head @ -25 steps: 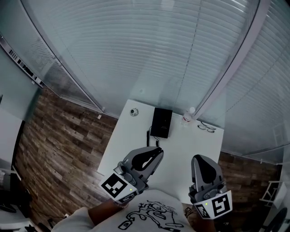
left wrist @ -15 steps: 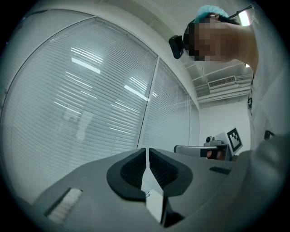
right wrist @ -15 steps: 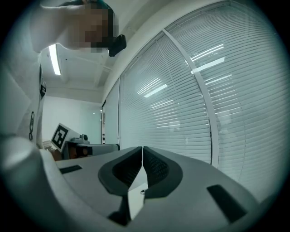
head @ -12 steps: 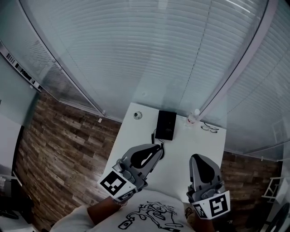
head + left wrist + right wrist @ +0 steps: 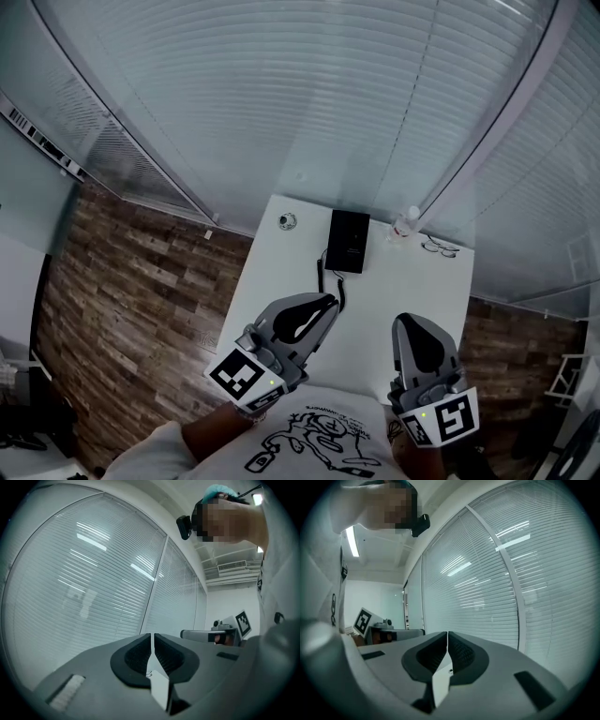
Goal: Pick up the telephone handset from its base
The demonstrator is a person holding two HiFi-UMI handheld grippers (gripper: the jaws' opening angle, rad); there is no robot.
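Left tool (image 5: 325, 302) and right tool (image 5: 409, 322) hover side by side over the near end of the white counter (image 5: 394, 291), each with its jaws closed on nothing. Farther along, the black telephone (image 5: 349, 242) lies at the counter's far middle, well apart from both tools, with a bottle (image 5: 405, 225) and spectacles (image 5: 436, 247) to its right. Wood-plank floor (image 5: 122, 281) lies to the left, and slatted blinds (image 5: 328, 103) wall the far side.
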